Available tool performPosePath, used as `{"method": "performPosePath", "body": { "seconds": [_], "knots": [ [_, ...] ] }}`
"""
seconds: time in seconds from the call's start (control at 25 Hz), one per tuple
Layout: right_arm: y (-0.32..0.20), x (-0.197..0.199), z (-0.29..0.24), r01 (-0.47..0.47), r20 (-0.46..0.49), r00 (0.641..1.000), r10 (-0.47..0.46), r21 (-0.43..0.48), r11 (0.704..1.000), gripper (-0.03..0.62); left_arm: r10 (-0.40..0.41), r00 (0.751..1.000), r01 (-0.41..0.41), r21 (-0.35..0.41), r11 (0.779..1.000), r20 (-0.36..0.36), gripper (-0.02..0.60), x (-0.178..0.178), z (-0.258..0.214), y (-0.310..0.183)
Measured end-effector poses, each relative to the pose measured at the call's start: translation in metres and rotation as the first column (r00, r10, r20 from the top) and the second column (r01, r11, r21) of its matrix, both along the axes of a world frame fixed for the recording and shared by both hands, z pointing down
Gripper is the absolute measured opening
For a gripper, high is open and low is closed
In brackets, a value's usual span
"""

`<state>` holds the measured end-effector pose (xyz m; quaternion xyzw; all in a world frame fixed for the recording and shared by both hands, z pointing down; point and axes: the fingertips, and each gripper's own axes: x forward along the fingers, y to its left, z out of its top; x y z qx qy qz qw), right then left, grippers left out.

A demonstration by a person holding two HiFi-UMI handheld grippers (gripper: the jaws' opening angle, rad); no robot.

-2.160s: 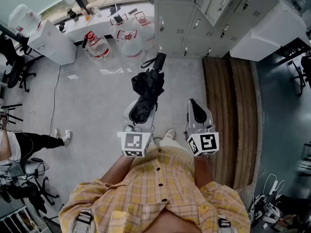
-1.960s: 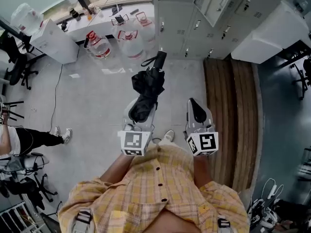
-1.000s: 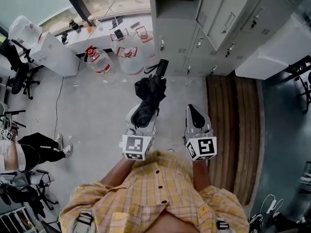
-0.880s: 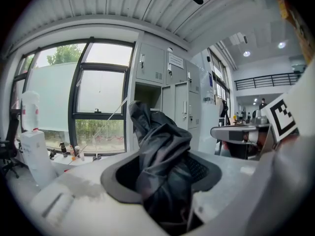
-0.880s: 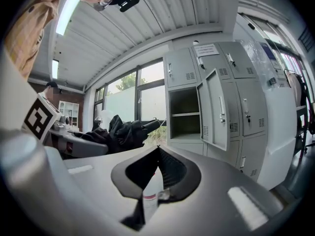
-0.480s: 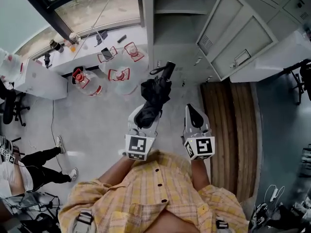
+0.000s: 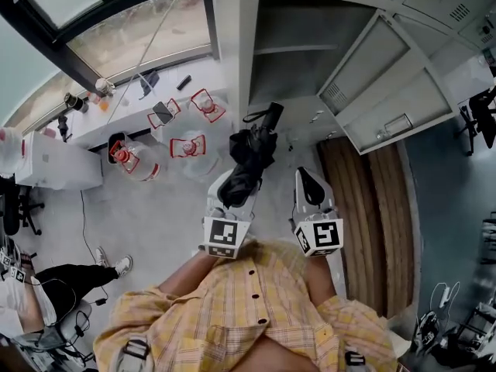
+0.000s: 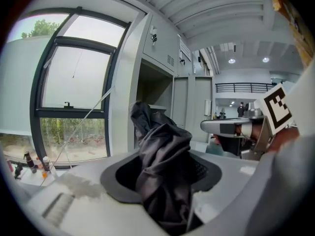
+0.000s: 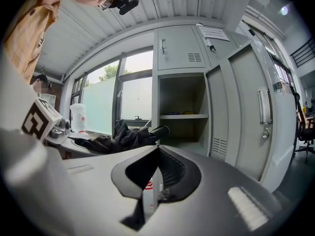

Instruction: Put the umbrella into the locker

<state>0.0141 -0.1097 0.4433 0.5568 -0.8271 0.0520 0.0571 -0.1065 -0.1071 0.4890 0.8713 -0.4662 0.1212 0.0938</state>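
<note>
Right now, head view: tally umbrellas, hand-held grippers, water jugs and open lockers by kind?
black folded fabric umbrella: 1
grey hand-held gripper, left and right: 2
clear red-trimmed plastic water jug: 3
open grey metal locker: 1
Total: 7

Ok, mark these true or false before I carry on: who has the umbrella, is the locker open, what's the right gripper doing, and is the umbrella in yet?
1. The left gripper holds the umbrella. True.
2. The locker has its door shut. False: the door stands swung open, and the compartment and its shelf show.
3. The right gripper grips the umbrella too. False: its jaws are together on nothing, beside the umbrella.
4. The umbrella is folded and outside the locker, handle end toward the opening. True.
</note>
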Motion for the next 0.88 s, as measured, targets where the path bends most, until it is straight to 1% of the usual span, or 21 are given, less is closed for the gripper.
{"method": "performPosePath", "body": {
  "seconds": [0.16, 0.36, 0.56, 0.88],
  "knots": [
    [-0.019, 0.0, 0.002, -0.015, -0.003, 1.0, 0.015, -0.001, 1.0, -0.002, 0.027, 1.0, -0.027, -0.004, 1.0, -0.003, 0.23, 0.002, 0.003, -0.023],
    [-0.041, 0.008, 0.005, -0.014, -0.01, 1.0, 0.014, 0.004, 1.0, -0.002, 0.024, 1.0, -0.024, -0.011, 1.0, -0.005, 0.23, 0.009, 0.011, -0.05],
    [-0.068, 0.024, 0.005, -0.003, 0.019, 1.0, 0.003, 0.016, 1.0, -0.002, 0.005, 1.0, -0.005, -0.023, 1.0, 0.005, 0.23, 0.026, 0.019, -0.072],
    [-0.104, 0.037, 0.003, 0.044, 0.027, 0.999, -0.045, 0.029, 0.999, -0.002, -0.042, 0.999, 0.042, -0.04, 0.998, 0.007, 0.23, 0.042, 0.025, -0.111]
  ]
}}
